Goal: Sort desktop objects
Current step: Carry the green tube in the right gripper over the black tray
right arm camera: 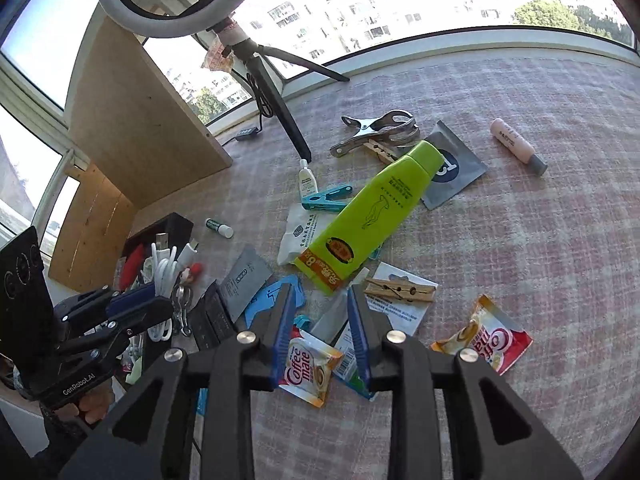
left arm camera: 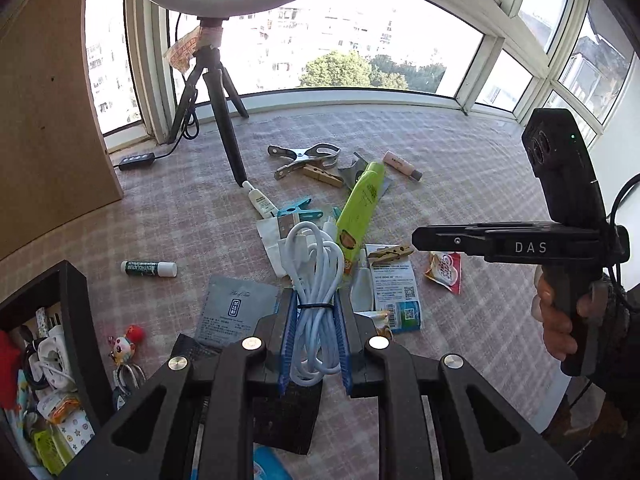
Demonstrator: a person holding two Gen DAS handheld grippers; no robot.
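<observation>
Left gripper (left arm camera: 316, 312) pinching coiled white cable (left arm camera: 316, 264) above the cluttered table (left arm camera: 460, 152), black box (left arm camera: 76, 300) lower left, right gripper (right arm camera: 320, 300) jaws parted, empty, over coffee creamer sachet (right arm camera: 308, 368).

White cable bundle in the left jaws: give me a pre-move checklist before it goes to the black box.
1. Grip: left gripper jaws closed on the white cable bundle at its black tie: ok.
2. Cable clear of the cloth: lifted above the clutter in the right wrist view: ok.
3. Loose ends: USB plug sticks up, loops hang below: cannot tell if they will snag.
4. Black box has room: already crowded: cannot tell.
5. Right gripper out of the way: jaws empty, over the sachets: ok.
</observation>
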